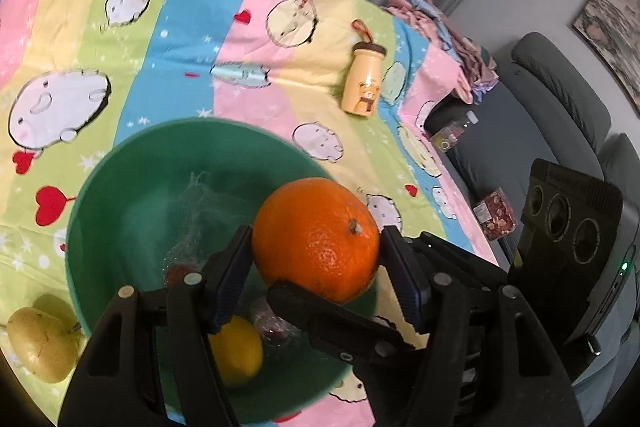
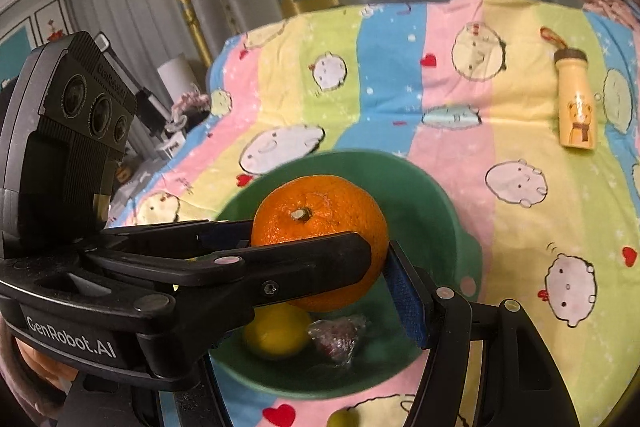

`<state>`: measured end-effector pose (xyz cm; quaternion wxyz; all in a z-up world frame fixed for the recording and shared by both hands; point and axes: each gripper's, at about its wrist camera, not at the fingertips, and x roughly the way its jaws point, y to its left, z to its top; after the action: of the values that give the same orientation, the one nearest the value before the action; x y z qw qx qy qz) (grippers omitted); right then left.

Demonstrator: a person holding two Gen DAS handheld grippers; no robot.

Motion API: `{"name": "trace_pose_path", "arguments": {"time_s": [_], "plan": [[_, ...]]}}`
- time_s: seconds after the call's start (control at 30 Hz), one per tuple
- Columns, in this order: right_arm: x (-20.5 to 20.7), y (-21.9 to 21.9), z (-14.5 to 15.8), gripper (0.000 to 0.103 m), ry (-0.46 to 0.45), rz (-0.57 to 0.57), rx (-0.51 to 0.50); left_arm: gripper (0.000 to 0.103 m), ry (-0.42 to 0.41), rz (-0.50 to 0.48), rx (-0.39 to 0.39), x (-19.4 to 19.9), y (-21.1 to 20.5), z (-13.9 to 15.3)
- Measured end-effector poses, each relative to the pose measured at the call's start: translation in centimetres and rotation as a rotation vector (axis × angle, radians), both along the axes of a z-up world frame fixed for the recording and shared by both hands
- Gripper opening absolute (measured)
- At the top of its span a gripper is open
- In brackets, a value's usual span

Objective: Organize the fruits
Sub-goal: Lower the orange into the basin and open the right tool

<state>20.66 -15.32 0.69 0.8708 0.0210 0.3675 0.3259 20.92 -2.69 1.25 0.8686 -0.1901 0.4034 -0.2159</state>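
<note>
The orange (image 1: 316,239) is bright orange, the bowl (image 1: 132,187) is green and holds a yellow lemon (image 1: 238,351), the pear (image 1: 40,343) is pale yellow-green, the bottle (image 1: 362,81) is cream with a brown cap and bear picture, and the cloth (image 1: 192,39) has pink, yellow, green and blue stripes with white cartoon figures and red hearts.
</note>
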Motion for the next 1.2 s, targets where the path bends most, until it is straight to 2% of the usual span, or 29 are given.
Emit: {"name": "trace_pose_path", "arguments": {"time_s": [0.3,0.63,0.87,0.93,1.2], "plan": [[2.0,2.4,-2.4,0.067,0.081,0.021,-0.126,0.065,0.107,0.028,-0.045,2.0,1.4,-3.1],[2.3,4.4,-3.6,0.067,0.063,0.003,-0.314,0.066,0.152,0.053,-0.024,2.7,1.2,-3.9],[2.2,4.4,-3.4,0.067,0.040,-0.017,-0.333,0.067,0.126,0.053,-0.014,2.5,1.4,-3.6],[2.1,3.8,-3.1,0.067,0.048,-0.022,-0.306,0.080,0.105,0.050,-0.032,2.3,1.6,-3.1],[0.8,1.5,-1.3,0.067,0.038,-0.055,-0.217,0.088,0.045,0.067,-0.038,0.5,2.6,-0.9]]}}
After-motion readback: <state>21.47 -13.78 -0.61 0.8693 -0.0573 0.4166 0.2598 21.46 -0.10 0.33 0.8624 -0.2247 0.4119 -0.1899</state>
